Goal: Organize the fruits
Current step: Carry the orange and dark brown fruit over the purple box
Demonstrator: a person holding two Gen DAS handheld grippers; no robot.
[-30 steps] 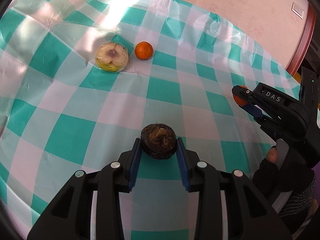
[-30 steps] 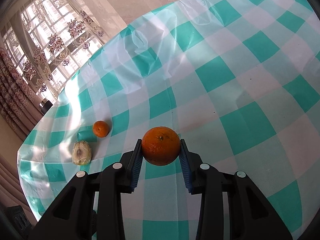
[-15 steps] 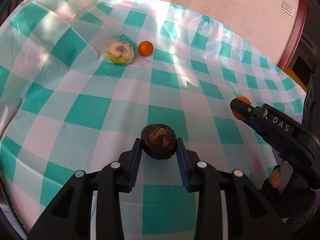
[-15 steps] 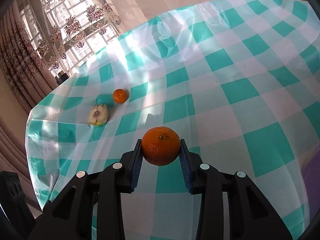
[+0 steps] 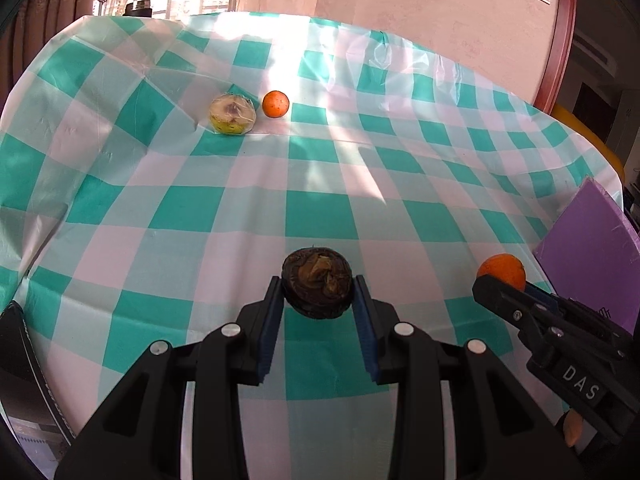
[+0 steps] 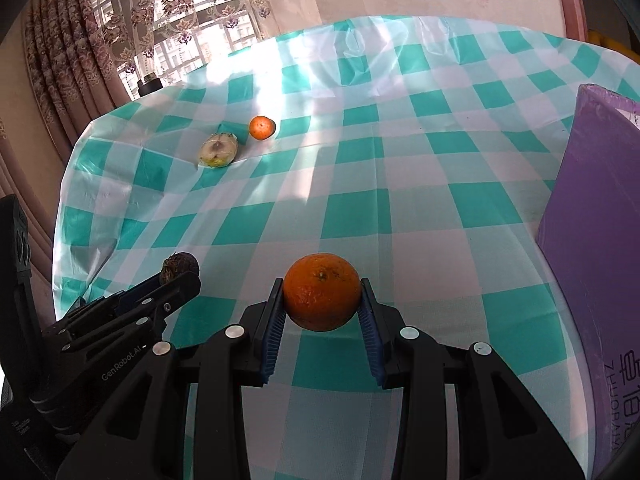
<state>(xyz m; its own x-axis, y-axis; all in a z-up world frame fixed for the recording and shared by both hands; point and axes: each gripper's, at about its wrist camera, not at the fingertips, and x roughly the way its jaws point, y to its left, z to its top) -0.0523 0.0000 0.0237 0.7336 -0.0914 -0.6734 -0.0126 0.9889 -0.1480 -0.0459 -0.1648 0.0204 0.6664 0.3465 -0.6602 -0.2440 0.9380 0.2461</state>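
My left gripper (image 5: pixel 318 294) is shut on a dark brown, wrinkled fruit (image 5: pixel 317 287), held above the checked tablecloth (image 5: pixel 240 208). My right gripper (image 6: pixel 322 300) is shut on a large orange (image 6: pixel 322 291). In the left wrist view the right gripper (image 5: pixel 506 280) shows at the right with the orange (image 5: pixel 502 270). In the right wrist view the left gripper (image 6: pixel 176 274) shows at the lower left with the dark fruit (image 6: pixel 179 267). Far across the table lie a plastic-wrapped cut fruit (image 5: pixel 233 114) (image 6: pixel 218 150) and a small orange (image 5: pixel 275 103) (image 6: pixel 261 128), side by side.
A purple box (image 6: pixel 596 216) (image 5: pixel 588 256) stands at the table's right edge, close to the right gripper. A curtained window (image 6: pixel 180 20) and a pink wall (image 5: pixel 440 12) lie beyond the table. A dark object (image 6: pixel 148 86) sits at the far table edge.
Both grippers have drawn back from the far fruits, which now look smaller and farther. The purple box has come into view at the right. Both grips are unchanged.
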